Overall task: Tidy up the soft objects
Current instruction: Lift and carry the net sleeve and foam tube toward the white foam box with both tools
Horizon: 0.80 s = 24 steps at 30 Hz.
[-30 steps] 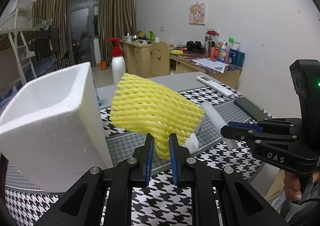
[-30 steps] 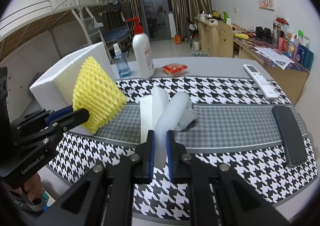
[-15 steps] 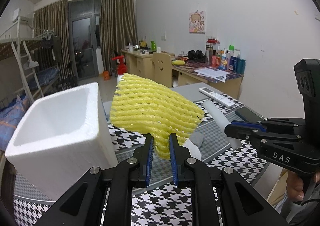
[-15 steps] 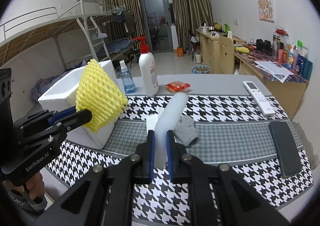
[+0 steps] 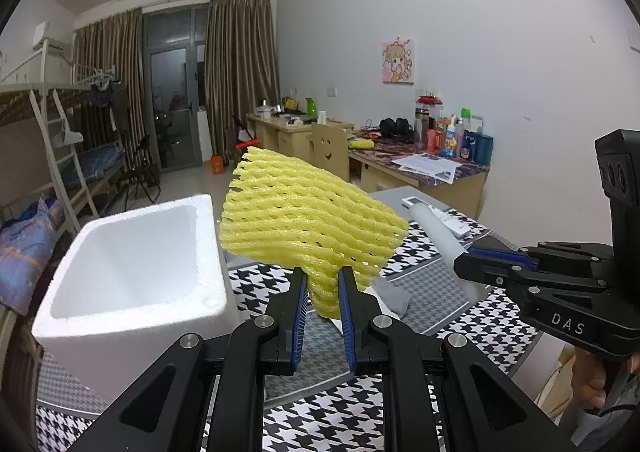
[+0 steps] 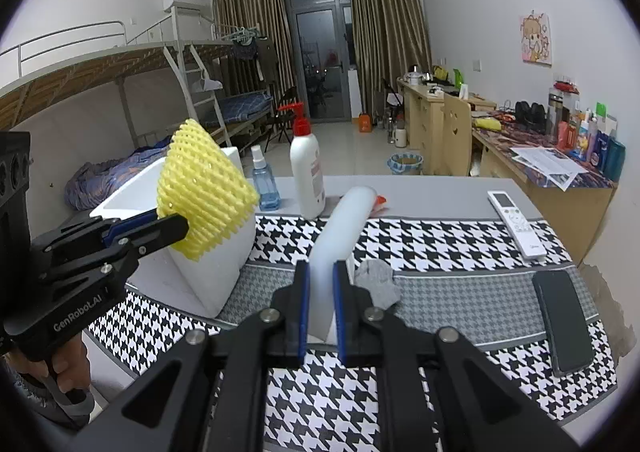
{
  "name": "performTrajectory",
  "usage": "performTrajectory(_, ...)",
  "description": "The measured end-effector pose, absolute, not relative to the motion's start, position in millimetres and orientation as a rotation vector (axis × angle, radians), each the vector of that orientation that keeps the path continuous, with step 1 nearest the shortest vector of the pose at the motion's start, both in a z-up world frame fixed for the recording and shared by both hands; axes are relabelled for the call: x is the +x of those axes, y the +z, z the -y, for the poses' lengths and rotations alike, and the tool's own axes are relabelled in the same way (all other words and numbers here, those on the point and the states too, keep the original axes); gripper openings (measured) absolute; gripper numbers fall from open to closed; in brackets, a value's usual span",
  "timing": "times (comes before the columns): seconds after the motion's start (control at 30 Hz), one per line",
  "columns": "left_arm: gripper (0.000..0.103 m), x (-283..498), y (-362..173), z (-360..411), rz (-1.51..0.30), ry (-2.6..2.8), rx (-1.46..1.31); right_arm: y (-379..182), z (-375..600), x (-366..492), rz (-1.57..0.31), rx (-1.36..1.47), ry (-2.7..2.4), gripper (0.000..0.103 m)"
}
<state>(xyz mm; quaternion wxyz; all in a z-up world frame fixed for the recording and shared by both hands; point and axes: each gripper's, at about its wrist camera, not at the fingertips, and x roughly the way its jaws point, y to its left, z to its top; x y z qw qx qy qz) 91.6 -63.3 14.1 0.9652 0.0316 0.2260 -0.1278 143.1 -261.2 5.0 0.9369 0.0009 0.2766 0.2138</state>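
- Left wrist view looked forward over the table point(image 5: 460, 316), tilted slightly down, close behind its fingers
- Right wrist view likewise (both shared the foam box point(image 5: 132, 272) point(image 6: 216, 272))

The yellow net sleeve point(image 5: 308, 230) is soft foam mesh, matt and ribbed. The white roll point(image 6: 340, 228) looks like smooth foam sheet, faintly translucent. At the left of the frame the white box point(image 5: 132, 272) is polystyrene — grainy, matt. The tablecloth point(image 6: 440, 240) is woven houndstooth cloth; the grey rag point(image 6: 378, 284) is knitted. The phone point(image 6: 562, 326) is glossy black, the pump bottle point(image 6: 306, 175) smooth plastic — the desk point(image 6: 420, 119) pale wood.
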Motion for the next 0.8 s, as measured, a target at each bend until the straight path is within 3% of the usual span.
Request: performTrajectory(0.8, 0.017, 92, 29, 52, -0.403, -0.226, 0.061, 23, 245, 140, -0.494, -0.024, 0.472, 0.014)
